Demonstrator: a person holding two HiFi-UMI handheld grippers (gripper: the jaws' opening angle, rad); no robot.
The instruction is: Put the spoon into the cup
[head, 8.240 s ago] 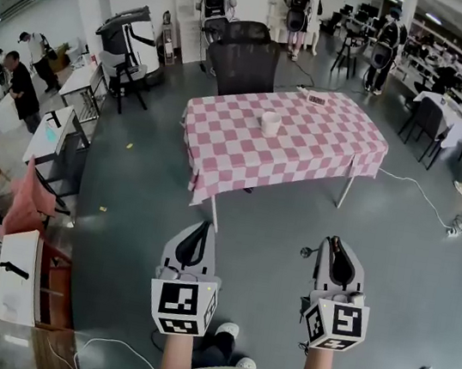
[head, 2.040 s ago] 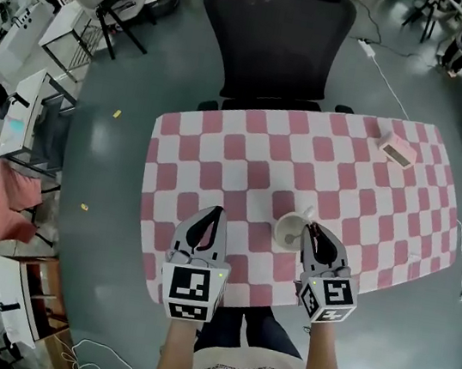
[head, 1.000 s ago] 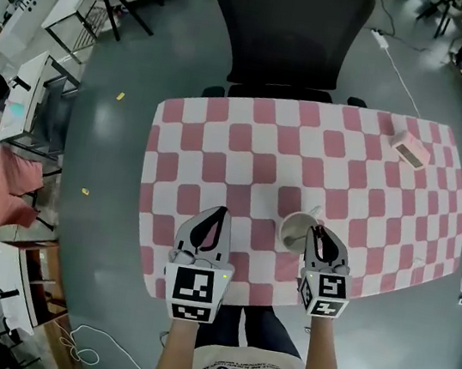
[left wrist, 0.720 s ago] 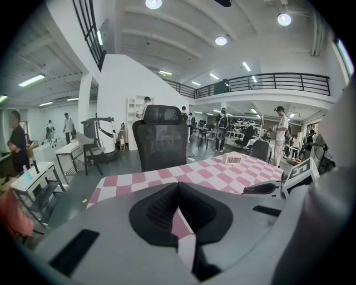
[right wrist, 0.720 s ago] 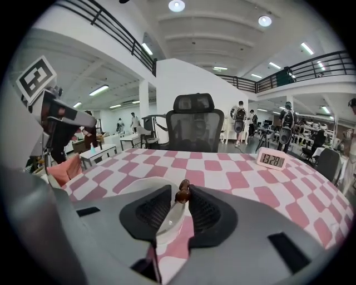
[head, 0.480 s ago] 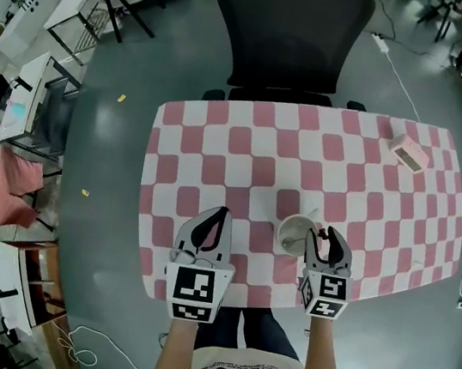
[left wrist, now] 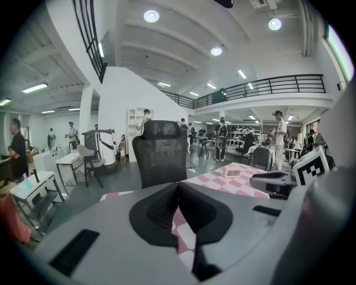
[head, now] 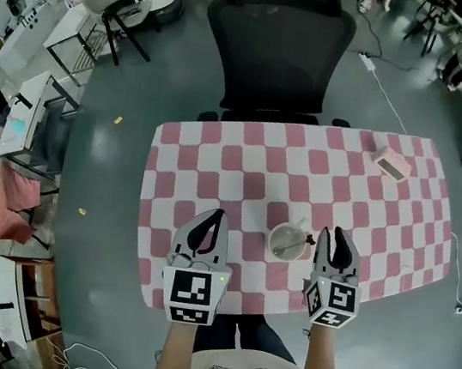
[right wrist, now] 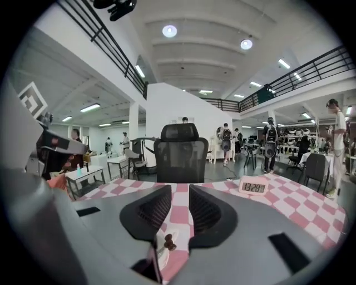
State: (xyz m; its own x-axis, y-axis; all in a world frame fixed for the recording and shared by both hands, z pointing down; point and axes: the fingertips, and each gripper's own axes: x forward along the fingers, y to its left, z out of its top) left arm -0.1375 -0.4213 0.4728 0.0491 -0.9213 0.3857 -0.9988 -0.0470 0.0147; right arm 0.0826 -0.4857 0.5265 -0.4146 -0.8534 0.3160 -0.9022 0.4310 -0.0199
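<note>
Plainly the biggest thing is the table (head: 219,147), under a pink and white checked cloth, with a black chair (head: 277,48) pushed up at its far side. Both grippers hang over the near edge.

The left gripper (head: 213,217) is well to the left of the cup. Its own view shows the jaw tips meeting, with nothing between them. The right gripper (head: 332,234) is just beside the cup, on its right. Its jaws stand a moderate way apart and are closing. Only checked cloth shows in the gap, so it has hold of nothing.

The cup (head: 272,240) is white and upright, near the front edge between the two grippers. A small clock (head: 389,162) lies well apart from it, toward the far right corner.

The spoon (head: 295,247) is the smallest thing, and it lies inside the cup, its handle leaning toward the right rim. By how things lie, the task looks done.

As for handling, the spoon is probably light, stiff and thin, and smooth enough to slide or twist in flat pads. The best hold would be on the handle, about midway, with the pads squeezing its flat faces. I cannot tell what it is made of. The cup also looks light, so a pull on the handle could tip it.
</note>
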